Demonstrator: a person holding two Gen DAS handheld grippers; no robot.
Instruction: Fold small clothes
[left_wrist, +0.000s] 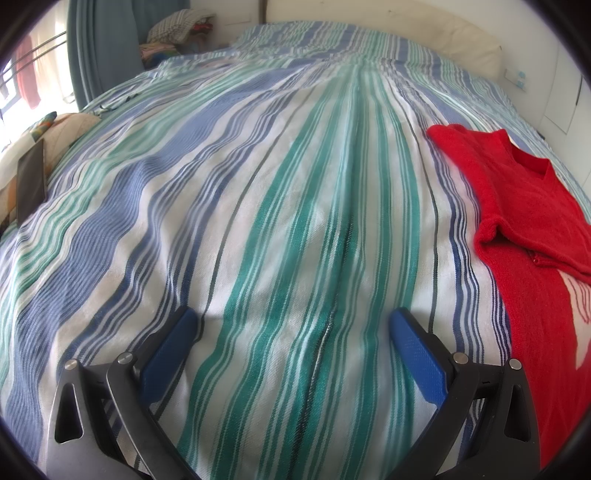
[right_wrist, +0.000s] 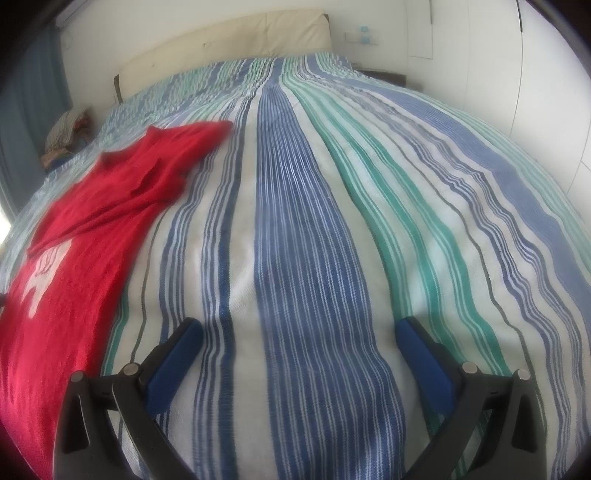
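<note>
**Both jaws wide, sweater partly folded**

Jaws stood wide apart on both tools, nothing between them. Left gripper (left_wrist: 291, 321) hovered over bare striped bedspread (left_wrist: 258, 206); right gripper (right_wrist: 299, 330) likewise.

Red sweater (left_wrist: 532, 206) lay flat on the bedspread between the two tools: at the right edge of the left view, at the left edge of the right view (right_wrist: 85, 229). V-neck pointed toward the headboard (right_wrist: 229, 44). One sleeve looked laid in across the chest, with a rolled cuff showing. White motif visible on the front, partly cut off by the frame.

Judgement: early stage. One sleeve fold appeared made; the other sleeve and the body folds seemingly remained, though the sweater's far side and hem were out of view.

Beyond: pile of clothes (left_wrist: 181, 29) by the blue curtain (left_wrist: 103, 48), dark tablet (left_wrist: 31, 184) at the bed's left edge.
</note>
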